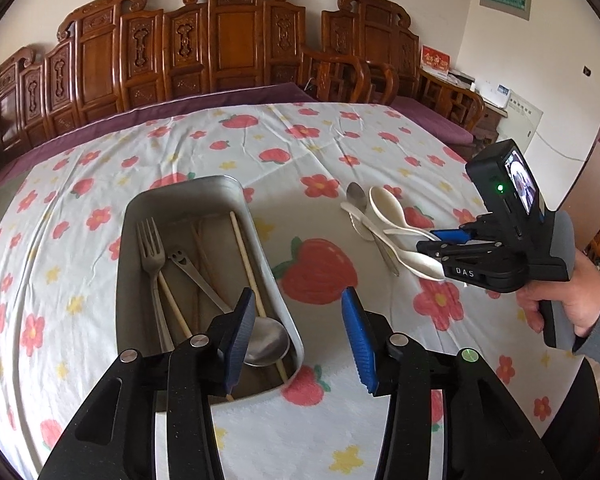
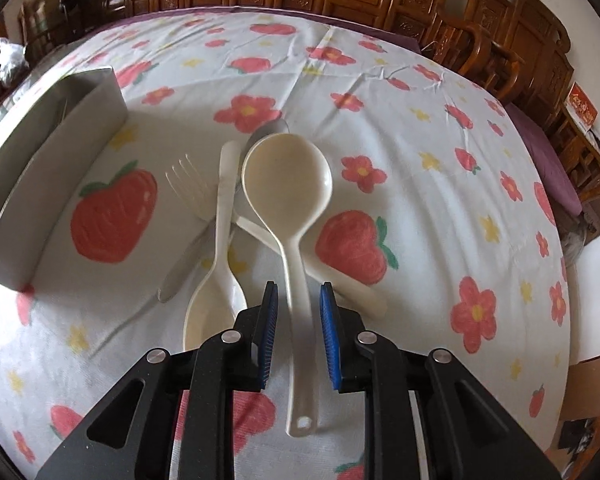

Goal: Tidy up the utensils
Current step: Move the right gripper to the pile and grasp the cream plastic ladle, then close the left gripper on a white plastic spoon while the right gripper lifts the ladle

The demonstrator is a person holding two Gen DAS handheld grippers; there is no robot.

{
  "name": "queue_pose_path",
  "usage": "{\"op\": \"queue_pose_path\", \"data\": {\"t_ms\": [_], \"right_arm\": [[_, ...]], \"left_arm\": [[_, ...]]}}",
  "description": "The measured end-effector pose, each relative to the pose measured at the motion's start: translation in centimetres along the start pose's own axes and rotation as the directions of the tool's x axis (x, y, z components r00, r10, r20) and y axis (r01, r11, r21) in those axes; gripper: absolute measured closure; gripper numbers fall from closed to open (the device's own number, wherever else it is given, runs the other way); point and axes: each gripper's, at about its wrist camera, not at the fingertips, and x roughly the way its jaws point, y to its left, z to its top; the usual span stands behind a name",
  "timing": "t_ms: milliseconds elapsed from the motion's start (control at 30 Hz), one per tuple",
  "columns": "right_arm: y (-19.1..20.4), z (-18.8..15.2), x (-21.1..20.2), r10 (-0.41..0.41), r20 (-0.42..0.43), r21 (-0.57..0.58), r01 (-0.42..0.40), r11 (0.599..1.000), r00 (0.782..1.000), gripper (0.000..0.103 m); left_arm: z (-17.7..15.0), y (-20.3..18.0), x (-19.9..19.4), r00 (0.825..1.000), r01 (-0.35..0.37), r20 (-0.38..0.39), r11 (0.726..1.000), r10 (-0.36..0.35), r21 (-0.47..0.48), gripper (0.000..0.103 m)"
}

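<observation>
Nearest in the right wrist view, the right claw [image 2: 296, 300] straddles the handle of a cream plastic serving spoon [image 2: 287, 176]; its blue pads [image 2: 269, 320] stand narrowly apart, a sliver of gap on each side, so nothing is clamped. The spoon looks light, stiff and smooth, likely slippery, so I judge the mid-handle, where the pads now sit, the best hold, well clear of the broad bowl. Beside and partly beneath it lie a second cream spoon [image 2: 214, 280], a clear plastic fork [image 2: 188, 184] and a metal spoon [image 2: 274, 126], crossing one another, so lifting one may drag the rest. In the left wrist view the left claw [image 1: 298, 312] hangs with its jaws apart and nothing between them, over the near end of a metal tray [image 1: 268, 232] that holds a metal fork [image 1: 152, 248], chopsticks [image 1: 246, 260], a slotted utensil with a smiley cut-out [image 1: 182, 262] and a steel spoon [image 1: 266, 340]. Everything rests on a desk spread with a strawberry-and-flower cloth [image 1: 320, 272], soft and wrinkled, which may bunch under a scraping pad. Beyond stand carved wooden chair backs [image 1: 232, 36] against a pale wall.
</observation>
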Motion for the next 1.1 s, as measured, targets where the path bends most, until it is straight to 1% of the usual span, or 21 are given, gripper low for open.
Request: {"op": "queue_pose_path", "data": {"t_ms": [33,133,233,333,467,667,833,967,1100], "right_arm": [[-0.1,-0.3,-0.2,-0.003,-0.003,-0.001,0.003,1.000,1.000,0.092],[-0.4,-1.2,-0.8,-0.004,0.008,-0.004,0.004,1.000,1.000,0.092],[-1.4,-2.7,-2.4,0.003,0.037,0.028,-0.004,1.000,0.999,0.092],[-2.1,-4.3,-4.3,0.026,0.069,0.056,-0.030,0.998,0.997,0.092],[-2.6,-6.5,-6.7,0.048,0.106,0.066,-0.055,0.996,0.993,0.092],[-3.6,-9.9,-10.1,0.083,0.154,0.100,-0.099,0.990,0.985,0.092],[-4.6,-12.4,-12.7,0.104,0.195,0.135,-0.131,0.982,0.975,0.092],[-5.2,-13.7,-14.0,0.112,0.219,0.143,-0.146,0.979,0.969,0.092],[-5.9,-14.2,-14.6,0.116,0.229,0.153,-0.153,0.976,0.966,0.092]], "left_arm": [[-0.1,-0.3,0.0,1.000,-0.004,-0.001,1.000,0.004,0.001,0.060],[-0.3,-1.0,0.0,1.000,-0.014,-0.006,1.000,0.014,0.001,0.060],[-0.5,-1.9,0.0,1.000,-0.021,-0.013,1.000,0.021,0.007,0.060],[-0.5,-3.2,-0.1,0.999,-0.035,-0.020,0.999,0.035,0.019,0.060],[-0.3,-5.2,-0.3,0.999,-0.043,-0.023,0.998,0.044,0.037,0.060],[-0.6,-7.9,0.0,0.998,-0.047,-0.047,0.998,0.049,0.037,0.060],[-0.5,-9.7,1.7,0.994,-0.066,-0.086,0.997,0.070,0.045,0.060],[-0.3,-10.3,3.7,0.989,-0.080,-0.125,0.997,0.082,0.023,0.060],[0.2,-10.3,5.5,0.984,-0.095,-0.154,0.995,0.092,-0.012,0.060]]}}
